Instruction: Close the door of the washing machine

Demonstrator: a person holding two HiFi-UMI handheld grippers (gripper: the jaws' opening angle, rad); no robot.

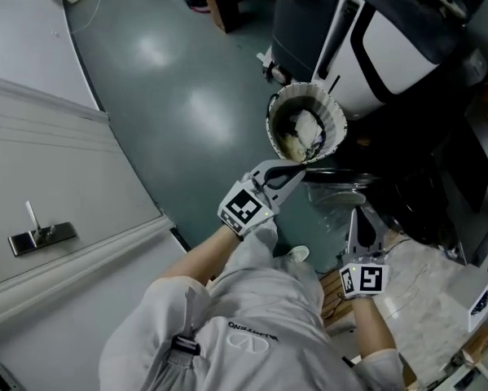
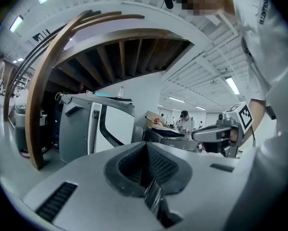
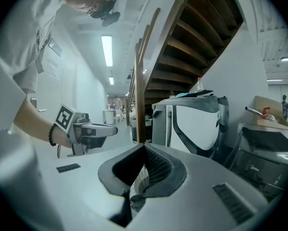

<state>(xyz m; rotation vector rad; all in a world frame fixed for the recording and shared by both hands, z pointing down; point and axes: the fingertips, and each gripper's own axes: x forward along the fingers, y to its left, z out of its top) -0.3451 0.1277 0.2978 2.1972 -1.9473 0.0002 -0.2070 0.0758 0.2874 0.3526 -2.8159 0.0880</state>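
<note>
The dark washing machine (image 1: 439, 186) stands at the right of the head view. What looks like its round glassy door (image 1: 335, 195) hangs open toward me. My left gripper (image 1: 299, 168) is just left of that door and below a round white-rimmed basket (image 1: 335, 112) holding pale laundry. Its jaws are shut and empty (image 2: 144, 147). My right gripper (image 1: 362, 214) sits lower right, beside the door, with jaws together and nothing between them (image 3: 143, 152). Each gripper shows in the other's view: the right gripper (image 2: 220, 131) and the left gripper (image 3: 88, 131). Neither touches the door.
A white and dark-grey machine (image 1: 374, 47) stands behind the basket, also in the left gripper view (image 2: 100, 129). A wooden staircase (image 2: 43, 105) rises to the left. Grey-green floor (image 1: 170, 112) lies ahead, a pale wall panel with a handle (image 1: 44, 236) to my left, crumpled plastic sheet (image 1: 423, 300) bottom right.
</note>
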